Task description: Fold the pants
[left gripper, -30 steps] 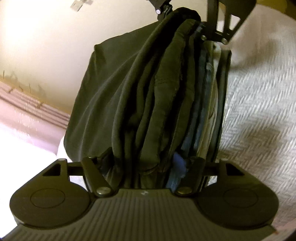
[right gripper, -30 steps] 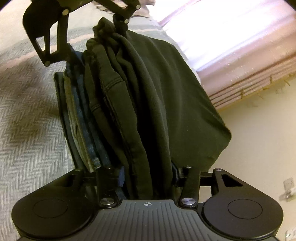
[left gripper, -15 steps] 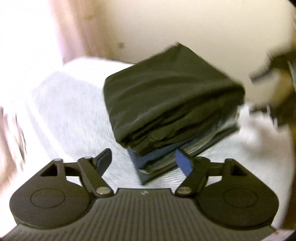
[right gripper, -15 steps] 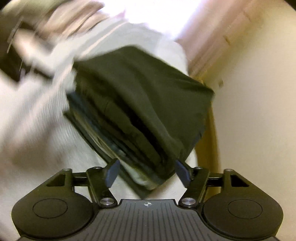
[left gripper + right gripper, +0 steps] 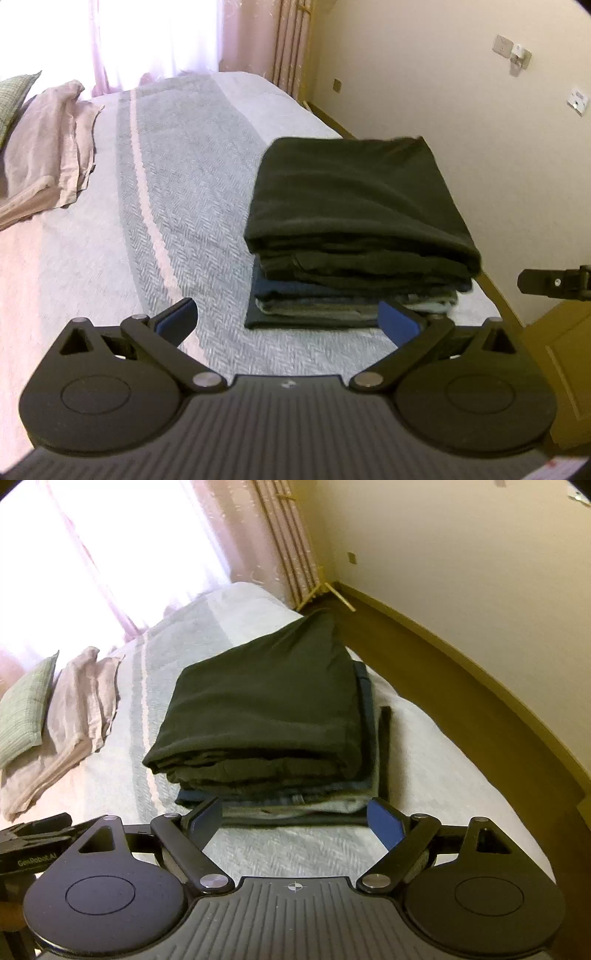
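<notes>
- Left gripper (image 5: pixel 287 322) is spread wide and holds nothing; its blue pads (image 5: pixel 397 322) sit just short of the stack (image 5: pixel 354 236), not touching it.
- Right gripper (image 5: pixel 293 818) is the same: jaws apart, empty, hovering in front of the stack's near edge.
- The pants (image 5: pixel 266 709) lie folded, dark green, on top of the stack, which rests on the bed (image 5: pixel 177 206) near its right-hand side, with floor (image 5: pixel 461 686) beyond.
- Risk one: that stack sits close to the edge. A nudge from either gripper toward the wall side could slide the top layers off onto the floor.
- Risk two: the pants overhang the denim layers below on the near corner. Pressing down there could tip the fold open, I reckon.
- Risk three: the lower layers look uneven, with a dark strip (image 5: pixel 386 749) poking out at the right. Whether that is a loose leg or a separate garment is hard to tell from here; snag it and the whole pile shifts.
- Risk four: both tools face the same side, close together. The left one's tip shows at the right view's edge, so a quick reach could knock them together.
- The pink cloth (image 5: pixel 48 147) and pillow (image 5: pixel 26 712) lie well apart, no trouble there.
- The folding looks finished; any further touch mostly risks undoing it.
</notes>
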Demonstrator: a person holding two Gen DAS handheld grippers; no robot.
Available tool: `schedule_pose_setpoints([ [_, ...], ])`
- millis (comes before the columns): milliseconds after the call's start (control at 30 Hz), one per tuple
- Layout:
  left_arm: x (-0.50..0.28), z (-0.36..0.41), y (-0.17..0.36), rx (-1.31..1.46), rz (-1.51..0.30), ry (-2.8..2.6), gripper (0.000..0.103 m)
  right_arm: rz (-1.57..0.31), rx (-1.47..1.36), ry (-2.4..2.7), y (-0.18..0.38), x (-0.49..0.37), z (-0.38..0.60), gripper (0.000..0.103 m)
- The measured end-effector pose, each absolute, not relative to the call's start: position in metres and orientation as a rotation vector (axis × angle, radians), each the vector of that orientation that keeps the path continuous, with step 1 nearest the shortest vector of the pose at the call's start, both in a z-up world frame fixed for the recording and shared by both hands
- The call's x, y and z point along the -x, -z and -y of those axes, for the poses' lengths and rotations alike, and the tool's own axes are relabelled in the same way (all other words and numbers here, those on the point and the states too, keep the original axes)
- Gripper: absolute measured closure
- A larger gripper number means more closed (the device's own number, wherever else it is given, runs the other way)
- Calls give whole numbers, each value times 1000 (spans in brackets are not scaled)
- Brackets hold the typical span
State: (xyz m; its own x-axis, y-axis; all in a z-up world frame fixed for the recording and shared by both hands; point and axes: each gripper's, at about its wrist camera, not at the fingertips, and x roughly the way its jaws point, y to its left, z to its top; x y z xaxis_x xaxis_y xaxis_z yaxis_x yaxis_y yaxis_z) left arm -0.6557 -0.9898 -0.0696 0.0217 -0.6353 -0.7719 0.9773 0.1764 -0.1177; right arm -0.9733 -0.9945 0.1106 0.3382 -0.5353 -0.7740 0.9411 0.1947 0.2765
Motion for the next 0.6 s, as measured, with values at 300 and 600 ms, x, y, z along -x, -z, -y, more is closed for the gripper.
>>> schedule_pose_setpoints([
  [300,664,925,48,-569,-821,1399,1,-576,-796,1209,-114,956,911,20],
  [600,660,845,30,-607,-809,1384,1,-567,-759,1231,-124,935,835,20],
])
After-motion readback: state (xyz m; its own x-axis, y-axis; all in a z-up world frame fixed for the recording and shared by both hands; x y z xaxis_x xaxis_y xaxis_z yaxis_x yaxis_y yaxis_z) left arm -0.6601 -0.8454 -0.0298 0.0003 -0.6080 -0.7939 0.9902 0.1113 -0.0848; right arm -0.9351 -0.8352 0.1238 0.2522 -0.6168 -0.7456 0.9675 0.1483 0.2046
